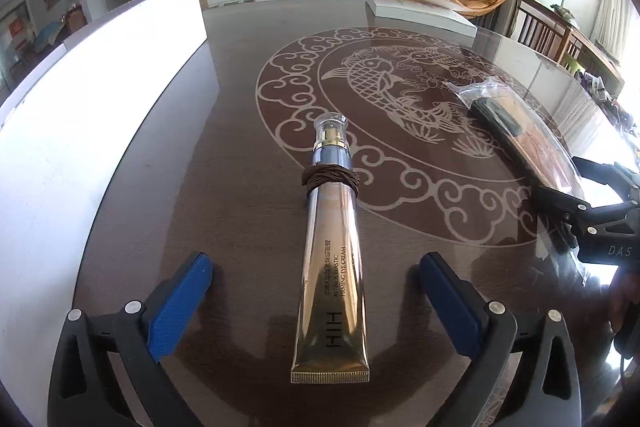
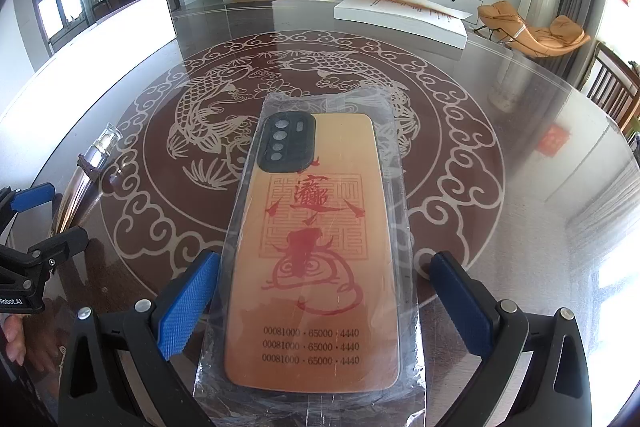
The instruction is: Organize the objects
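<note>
A gold eye-cream tube (image 1: 332, 267) with a clear cap and a brown cord wound round its neck lies on the dark round table (image 1: 240, 187). My left gripper (image 1: 316, 291) is open, its blue pads on either side of the tube's flat end, not touching. An orange phone case (image 2: 316, 267) in a clear plastic bag lies flat in the right wrist view. My right gripper (image 2: 320, 295) is open around its lower half, the pads close to the bag's edges. The tube (image 2: 86, 171) shows at left in the right wrist view, the bagged case (image 1: 520, 131) at right in the left.
A tall white box (image 1: 100, 99) stands along the table's left side. A flat white box (image 2: 400, 17) with a sheet on it lies at the far edge. The table's glass top carries a fish pattern (image 2: 280, 131). Chairs stand at the right.
</note>
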Motion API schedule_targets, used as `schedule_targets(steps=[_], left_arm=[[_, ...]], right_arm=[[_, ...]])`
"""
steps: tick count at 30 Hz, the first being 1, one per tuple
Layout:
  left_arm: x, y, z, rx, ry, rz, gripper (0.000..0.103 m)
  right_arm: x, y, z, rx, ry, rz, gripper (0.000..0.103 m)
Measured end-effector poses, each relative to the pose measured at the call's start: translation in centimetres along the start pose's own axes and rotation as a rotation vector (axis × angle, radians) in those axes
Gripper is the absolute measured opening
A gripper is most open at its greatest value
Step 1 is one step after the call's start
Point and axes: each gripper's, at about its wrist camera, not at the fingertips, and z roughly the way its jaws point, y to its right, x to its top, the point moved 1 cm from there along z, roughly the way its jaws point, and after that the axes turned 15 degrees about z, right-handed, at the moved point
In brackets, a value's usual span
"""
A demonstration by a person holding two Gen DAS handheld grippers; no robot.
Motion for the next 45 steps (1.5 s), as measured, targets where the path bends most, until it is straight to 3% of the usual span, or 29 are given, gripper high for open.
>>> schedule_targets(steps=[23,25,29,32,36,43,45], left_arm=[[0.1,0.3,0.4,-0.005,-0.01,0.009,0.103],[0.4,0.3,0.7,-0.03,-0.031,0.038,0.103],[1.9,-0.3,1.7,-0.079,-0.103,0.085,0.103],[2.8,-0.7,2.3,-0.07,-0.134,0.058,0.103],[2.6,-0.6,2.2,-0.055,-0.108,0.043,0.103],[1.7,-0.6,1.5,-0.022,-0.017,0.027,0.103],[1.6,-0.5,1.5,-0.014,-0.007,0.022,0.103]], right_arm=[[0.0,0.0,0.0,0.0,0.0,0.001,0.103],[0.5,-0.1,0.2,-0.012,-0.057,0.001,0.103],[3.1,-0.8,1.8,-0.052,-0.267,-0.025,0.103],[4.5,-1.0,2.8,-0.065,-0.326,-0.028,0.103],[4.6,-0.9,2.8,-0.053,-0.28,-0.029,0.103],[1.9,-0.2,1.3,0.009,-0.028,-0.022,0.103],[1.6,-0.1,1.1,0.012,-0.005,-0.017,0.103]])
